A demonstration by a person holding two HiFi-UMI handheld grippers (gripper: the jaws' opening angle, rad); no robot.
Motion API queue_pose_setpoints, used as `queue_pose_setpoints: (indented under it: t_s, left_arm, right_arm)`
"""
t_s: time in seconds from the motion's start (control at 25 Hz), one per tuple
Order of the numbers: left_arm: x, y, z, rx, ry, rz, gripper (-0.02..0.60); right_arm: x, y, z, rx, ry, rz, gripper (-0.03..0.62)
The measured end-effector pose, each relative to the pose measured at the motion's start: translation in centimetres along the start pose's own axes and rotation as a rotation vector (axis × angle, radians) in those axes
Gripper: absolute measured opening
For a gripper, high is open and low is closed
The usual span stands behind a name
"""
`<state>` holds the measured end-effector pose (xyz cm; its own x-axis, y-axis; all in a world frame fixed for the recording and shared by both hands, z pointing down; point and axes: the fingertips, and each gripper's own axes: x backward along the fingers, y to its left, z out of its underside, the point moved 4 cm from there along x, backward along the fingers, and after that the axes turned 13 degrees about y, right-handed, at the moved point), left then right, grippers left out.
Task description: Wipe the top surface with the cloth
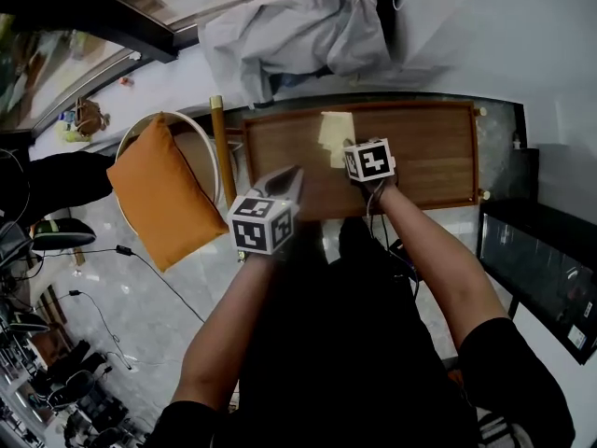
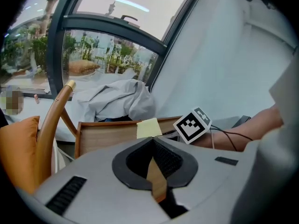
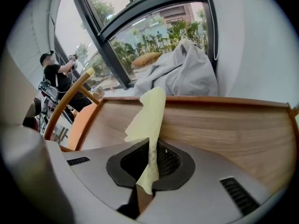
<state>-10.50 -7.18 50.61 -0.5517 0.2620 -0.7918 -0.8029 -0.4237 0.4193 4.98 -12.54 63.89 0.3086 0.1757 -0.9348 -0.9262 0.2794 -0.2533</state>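
Noted left gripper nearest, jaws together on nothing, above near-left edge of wooden desk. Found right gripper clamped on yellow cloth, cloth over middle of desk top; contact with wood not resolved. Logged orange cushion on chair left of desk, grey fabric heap beyond.

Looks like some lounge or lobby: shiny stone floor, huge window onto greenery, wood table, chair with orange cushion.
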Motion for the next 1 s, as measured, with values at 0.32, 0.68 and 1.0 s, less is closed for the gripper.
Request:
queue_pose_setpoints:
  t_s: [0.32, 0.68, 1.0]
  left_arm:
    - [-2.9, -3.2, -1.0, -0.026, 0.024, 0.023, 0.009]
    - [-5.7, -6.4, -1.3, -0.048, 0.054, 0.043, 0.009]
    - [-7.4, -8.2, -2.2, -0.056, 0.06, 0.051, 0.009]
  right_arm:
    - [2.0, -6.1, 1.7, -0.06, -0.016, 0.042, 0.032]
    - [4.5, -13.5, 3.3, -0.112, -0.039, 0.093, 0.032]
    - [7.1, -19.6, 5.0, -0.148, -0.057, 0.159, 0.032]
